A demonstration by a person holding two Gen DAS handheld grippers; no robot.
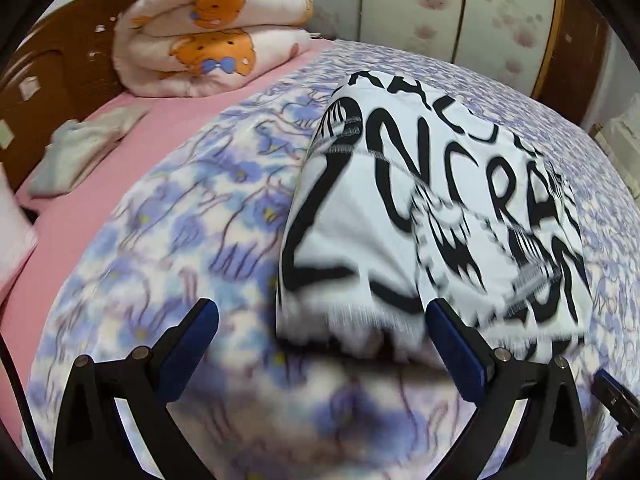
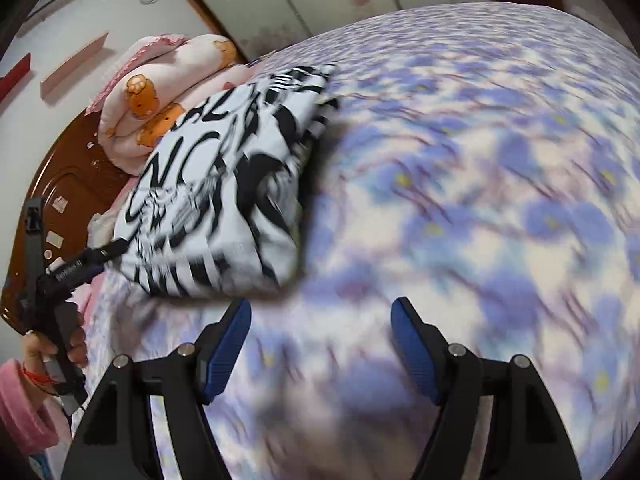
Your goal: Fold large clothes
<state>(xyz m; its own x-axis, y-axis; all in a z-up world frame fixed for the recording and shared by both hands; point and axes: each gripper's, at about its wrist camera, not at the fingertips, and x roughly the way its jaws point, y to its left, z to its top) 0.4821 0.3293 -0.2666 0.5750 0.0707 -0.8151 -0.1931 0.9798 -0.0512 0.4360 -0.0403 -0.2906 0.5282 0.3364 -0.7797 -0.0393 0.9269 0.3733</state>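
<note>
Bed covered by a blue-and-white flowered sheet point(image 1: 168, 216) — both views blurred by motion near the lens.

Left gripper point(image 1: 322, 344): blue-padded fingers point(image 1: 454, 344) spread wide apart, nothing between them; the near edge of the folded garment point(image 1: 400, 216) lies just ahead of the tips. The right-hand finger overlaps the garment's edge in this view; cannot tell whether it touches.

Right gripper point(image 2: 322, 340): fingers point(image 2: 230, 340) also apart, holding nothing, over bare sheet point(image 2: 480, 200).

Garment point(image 2: 216, 200) — white with bold black lettering, folded into a compact rectangle, lying flat on the sheet, ahead and to the left of the right gripper.

Further off: a grey cloth point(image 1: 76, 156) on the pink sheet point(image 1: 160, 120), then a rolled pink quilt point(image 1: 212, 28) with orange bears against the brown headboard point(image 1: 52, 64). Wardrobe doors point(image 1: 460, 8) with faint flower print behind the bed.
</note>
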